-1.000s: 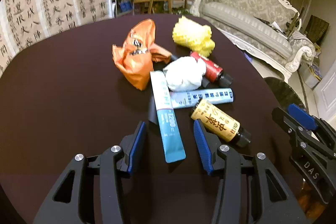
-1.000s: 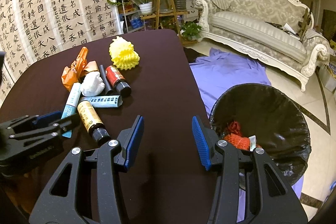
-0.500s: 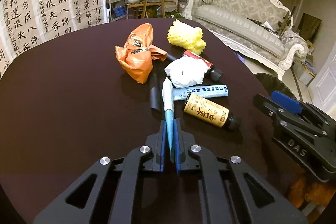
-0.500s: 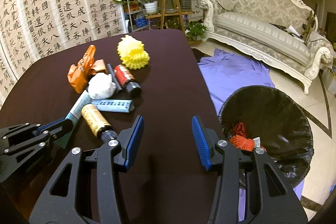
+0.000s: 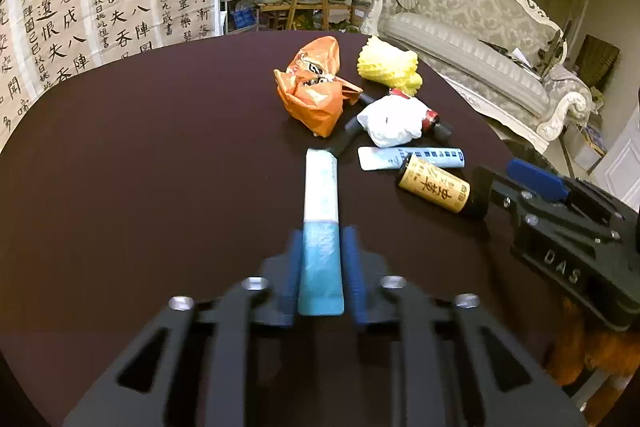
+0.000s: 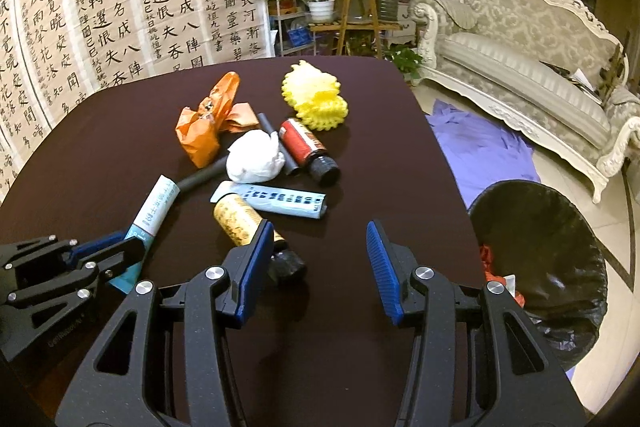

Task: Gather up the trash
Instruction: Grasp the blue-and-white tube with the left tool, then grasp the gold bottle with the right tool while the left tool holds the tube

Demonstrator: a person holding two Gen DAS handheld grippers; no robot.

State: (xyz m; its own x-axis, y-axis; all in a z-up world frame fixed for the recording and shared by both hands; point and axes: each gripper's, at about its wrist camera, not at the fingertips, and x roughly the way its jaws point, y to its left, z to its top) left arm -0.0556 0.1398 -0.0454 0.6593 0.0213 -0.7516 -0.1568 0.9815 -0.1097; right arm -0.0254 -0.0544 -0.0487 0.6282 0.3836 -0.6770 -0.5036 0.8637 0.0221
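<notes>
The left gripper (image 5: 321, 259) has its fingers closed on the near end of a thin blue-and-white sachet (image 5: 321, 215), whose far end points toward the orange wrapper (image 5: 316, 95) on the dark counter (image 5: 140, 167). It looks light and floppy, best pinched flat near one end. The right gripper (image 6: 318, 259) hangs open and empty beside the yellow-labelled bottle (image 6: 240, 221).

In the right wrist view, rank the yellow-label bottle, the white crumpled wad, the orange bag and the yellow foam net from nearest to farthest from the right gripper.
From the right gripper:
1. Yellow-label bottle, by its left finger.
2. White crumpled wad, mid-pile.
3. Orange bag, back left, and yellow foam net, back right: too close to call.
</notes>
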